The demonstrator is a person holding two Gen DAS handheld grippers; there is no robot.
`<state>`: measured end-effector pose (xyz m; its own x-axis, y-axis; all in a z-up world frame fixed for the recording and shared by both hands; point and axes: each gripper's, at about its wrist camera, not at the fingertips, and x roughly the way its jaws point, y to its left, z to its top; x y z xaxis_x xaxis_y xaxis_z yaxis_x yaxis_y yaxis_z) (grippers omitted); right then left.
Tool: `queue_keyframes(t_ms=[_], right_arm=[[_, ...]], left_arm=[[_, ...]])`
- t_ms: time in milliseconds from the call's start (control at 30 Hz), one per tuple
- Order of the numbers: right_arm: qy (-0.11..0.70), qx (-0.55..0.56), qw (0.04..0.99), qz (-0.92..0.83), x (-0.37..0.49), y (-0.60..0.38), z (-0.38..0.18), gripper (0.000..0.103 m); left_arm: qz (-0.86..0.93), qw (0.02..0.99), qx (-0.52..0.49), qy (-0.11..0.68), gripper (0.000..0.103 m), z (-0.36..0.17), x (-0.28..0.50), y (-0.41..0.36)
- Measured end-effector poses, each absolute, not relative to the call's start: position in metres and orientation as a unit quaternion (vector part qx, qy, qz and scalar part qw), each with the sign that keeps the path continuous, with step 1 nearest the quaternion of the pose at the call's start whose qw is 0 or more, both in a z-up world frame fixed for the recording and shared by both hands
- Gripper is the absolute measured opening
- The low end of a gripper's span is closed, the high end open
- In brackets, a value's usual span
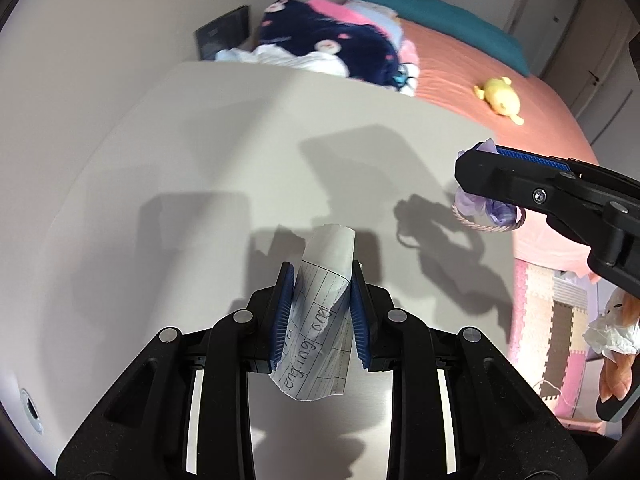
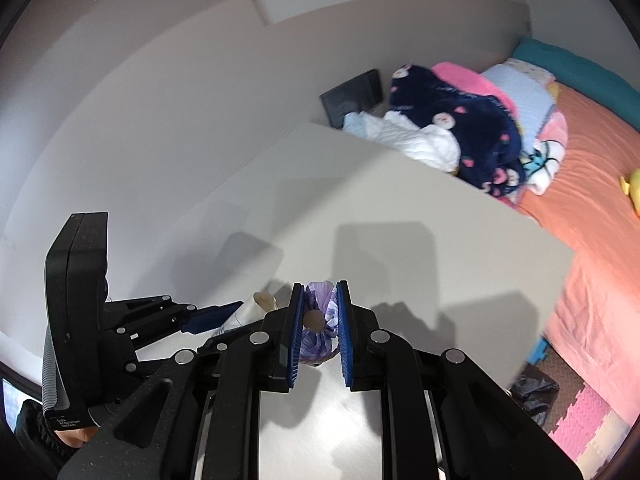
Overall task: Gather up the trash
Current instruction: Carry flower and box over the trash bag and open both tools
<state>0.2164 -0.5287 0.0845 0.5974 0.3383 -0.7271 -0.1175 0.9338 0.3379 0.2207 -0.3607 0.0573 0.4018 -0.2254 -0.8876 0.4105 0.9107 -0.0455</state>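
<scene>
One lined paper scrap (image 1: pixel 320 308) clamped; one purple wrapper (image 2: pixel 318 320) clamped.

The left gripper (image 1: pixel 322 280) clamps a crumpled sheet of lined paper (image 1: pixel 320 312) between its blue pads (image 1: pixel 282 316); the sheet carries handwriting and curls upward beyond the fingertips; the white table (image 1: pixel 200 140) lies below. At the right edge, the right gripper (image 1: pixel 486 150) enters from the side, holding a purple crumpled wrapper (image 1: pixel 486 208) over the table's right edge; beyond the table, a bed with an orange sheet (image 1: pixel 480 80) bears a yellow plush toy (image 1: pixel 500 98) and a pile of blankets (image 1: pixel 340 48).
</scene>
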Motion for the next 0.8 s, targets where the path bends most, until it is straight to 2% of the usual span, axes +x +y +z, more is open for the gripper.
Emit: queue_keyframes(t_ms=[800], right_arm=[[0.392, 0.209, 0.895, -0.035, 0.065, -0.731, 0.084, 0.017]], left_arm=[[-0.368, 0.767, 0.175, 0.496, 0.031, 0.043, 0.137, -0.589]])
